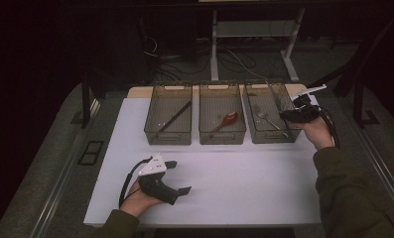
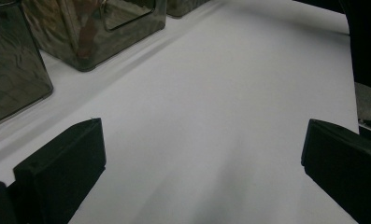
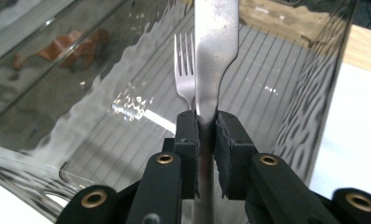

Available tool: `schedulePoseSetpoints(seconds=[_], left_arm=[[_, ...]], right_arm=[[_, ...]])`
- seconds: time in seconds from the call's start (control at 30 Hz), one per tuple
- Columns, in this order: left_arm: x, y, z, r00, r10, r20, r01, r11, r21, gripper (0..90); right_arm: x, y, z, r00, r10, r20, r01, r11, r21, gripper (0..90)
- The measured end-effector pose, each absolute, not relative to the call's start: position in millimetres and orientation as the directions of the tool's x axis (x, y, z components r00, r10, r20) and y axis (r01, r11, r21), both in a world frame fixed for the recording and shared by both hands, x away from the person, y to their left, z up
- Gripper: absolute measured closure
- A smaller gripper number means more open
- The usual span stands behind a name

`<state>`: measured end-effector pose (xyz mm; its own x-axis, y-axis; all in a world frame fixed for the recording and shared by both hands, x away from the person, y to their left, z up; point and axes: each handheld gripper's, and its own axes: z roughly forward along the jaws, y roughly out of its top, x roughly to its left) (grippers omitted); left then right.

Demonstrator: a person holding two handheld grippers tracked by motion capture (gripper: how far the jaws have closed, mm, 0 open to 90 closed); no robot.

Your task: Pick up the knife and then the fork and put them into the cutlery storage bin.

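Right gripper (image 3: 206, 126) clamps the knife (image 3: 216, 42) over the bin (image 1: 271, 135)

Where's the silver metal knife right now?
The silver metal knife is clamped upright in the right gripper, over the rightmost smoked clear plastic bin in the high view, beside the silver fork lying in that bin.

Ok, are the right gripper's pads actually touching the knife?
Touching. The right gripper view shows the right gripper with both pads pressed flat against the knife, no gap on either side.
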<state>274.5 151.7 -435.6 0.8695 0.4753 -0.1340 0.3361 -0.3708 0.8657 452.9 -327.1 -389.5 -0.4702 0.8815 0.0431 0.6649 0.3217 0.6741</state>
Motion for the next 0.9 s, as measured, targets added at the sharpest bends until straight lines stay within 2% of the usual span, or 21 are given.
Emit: schedulePoseSetpoints(seconds=[0.23, 0.37, 0.6, 0.8, 0.9], left_arm=[[275, 152, -436, 0.870, 0.475, -0.135, 0.337, -0.370, 0.866, 0.0], [274, 152, -436, 0.870, 0.474, -0.134, 0.336, -0.372, 0.866, 0.0], [275, 151, -436, 0.870, 0.474, -0.132, 0.335, -0.373, 0.865, 0.0], [274, 152, -436, 0.868, 0.480, -0.131, 0.338, -0.376, 0.863, 0.0], [274, 153, -437, 0.866, 0.482, -0.130, 0.339, -0.378, 0.862, 0.0]], right_arm=[[457, -318, -395, -0.489, 0.872, 0.020, 0.673, 0.362, 0.645, 76.3], [458, -318, -395, -0.475, 0.879, 0.032, 0.677, 0.343, 0.651, 62.7], [453, -322, -387, -0.479, 0.872, 0.102, 0.669, 0.287, 0.686, 45.5], [441, -323, -376, -0.515, 0.843, 0.152, 0.620, 0.245, 0.746, 36.8], [434, -320, -374, -0.517, 0.846, 0.133, 0.593, 0.241, 0.769, 33.7]])
